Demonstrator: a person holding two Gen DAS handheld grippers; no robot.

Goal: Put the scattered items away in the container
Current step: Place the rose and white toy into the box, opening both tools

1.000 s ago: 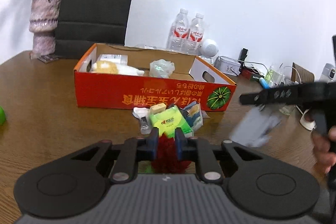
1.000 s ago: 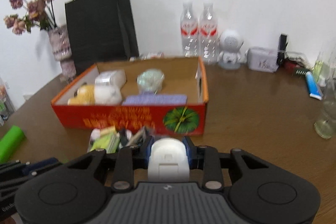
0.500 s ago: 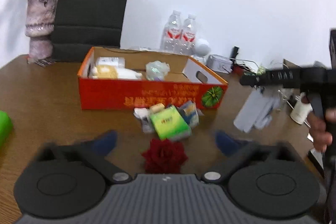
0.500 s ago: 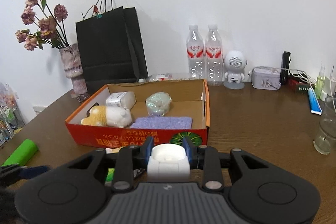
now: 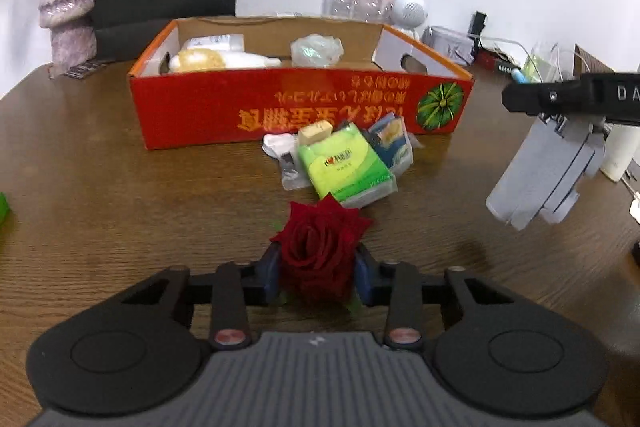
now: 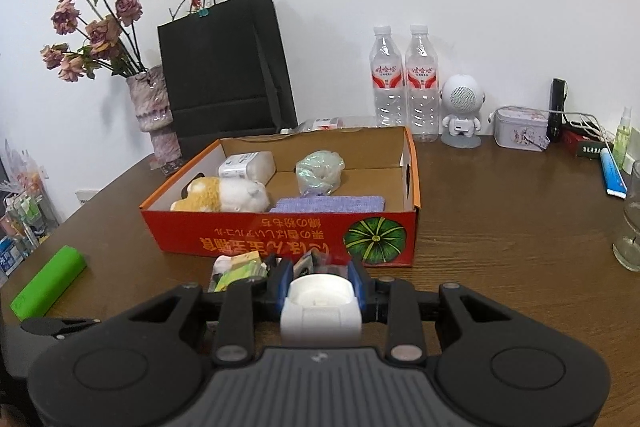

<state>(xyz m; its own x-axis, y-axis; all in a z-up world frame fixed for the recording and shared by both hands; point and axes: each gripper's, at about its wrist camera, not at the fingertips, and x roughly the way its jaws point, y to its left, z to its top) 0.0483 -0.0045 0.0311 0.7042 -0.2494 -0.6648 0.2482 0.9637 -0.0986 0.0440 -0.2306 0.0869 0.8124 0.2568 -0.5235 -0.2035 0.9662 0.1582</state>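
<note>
The red cardboard box [image 5: 304, 107] stands on the wooden table; it holds a plush toy [image 6: 224, 195], a white packet, a wrapped green bundle [image 6: 320, 173] and a purple cloth [image 6: 332, 205]. My left gripper [image 5: 316, 273] is shut on a red rose [image 5: 320, 247] just above the table, in front of a pile with a green tissue pack [image 5: 344, 167] and small packets. My right gripper [image 6: 320, 285] is shut on a white plastic device [image 6: 320, 311], held above the table before the box's front wall [image 6: 280, 239]; it shows from the side in the left wrist view [image 5: 544, 171].
A green cylinder [image 6: 48, 283] lies at the left. A vase of dried flowers [image 6: 154, 115], a black paper bag [image 6: 224, 75], two water bottles [image 6: 404, 83], a robot-shaped speaker [image 6: 462, 115] and a tin [image 6: 520, 129] stand behind. A glass [image 6: 632, 227] stands at the right edge.
My left gripper opened, dropping back from the rose, then closed on it again. My right gripper lifted and pulled back from the box with the white device.
</note>
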